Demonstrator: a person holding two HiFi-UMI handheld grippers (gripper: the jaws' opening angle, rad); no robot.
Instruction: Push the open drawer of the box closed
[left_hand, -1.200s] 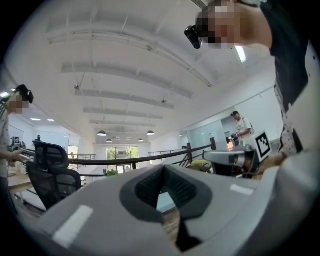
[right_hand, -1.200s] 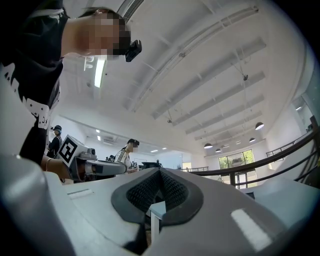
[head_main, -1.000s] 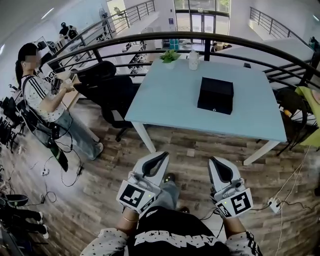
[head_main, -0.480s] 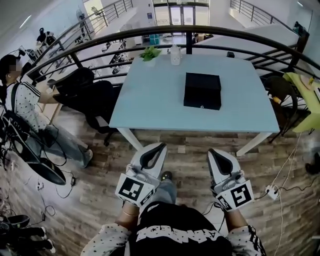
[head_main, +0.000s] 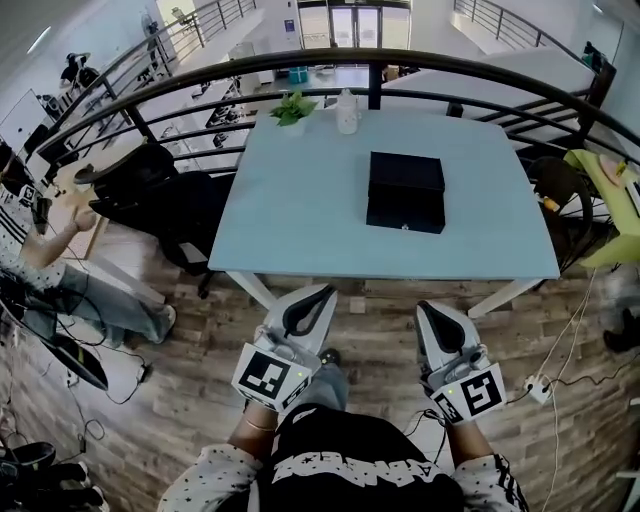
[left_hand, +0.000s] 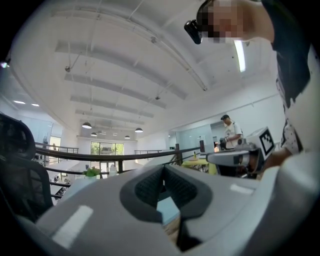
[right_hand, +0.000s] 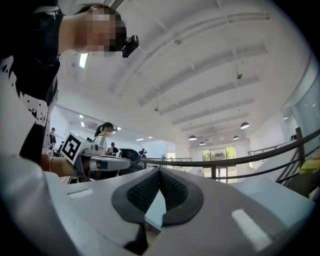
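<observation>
A black box (head_main: 406, 188) lies on the light blue table (head_main: 300, 215), right of its middle. Its drawer front (head_main: 404, 218), with a small pale knob, faces me and seems to stand out a little. Both grippers hang low over the wooden floor, well short of the table's near edge. My left gripper (head_main: 326, 292) is shut and holds nothing; in its own view the left gripper (left_hand: 163, 168) points up past the railing. My right gripper (head_main: 426, 307) is shut and empty too, and in its own view the right gripper (right_hand: 160, 171) has its pads meeting at the tip.
A small potted plant (head_main: 291, 107) and a pale bottle (head_main: 347, 110) stand at the table's far edge, by a black railing (head_main: 200, 85). A black office chair (head_main: 165, 200) is left of the table. A person (head_main: 45, 260) is at the far left. A power strip (head_main: 535, 388) and cables lie at right.
The head view has swung, so the table and box now sit more central and a little nearer. The person at left has slid toward the frame's edge. Both grippers stay shut and low.
</observation>
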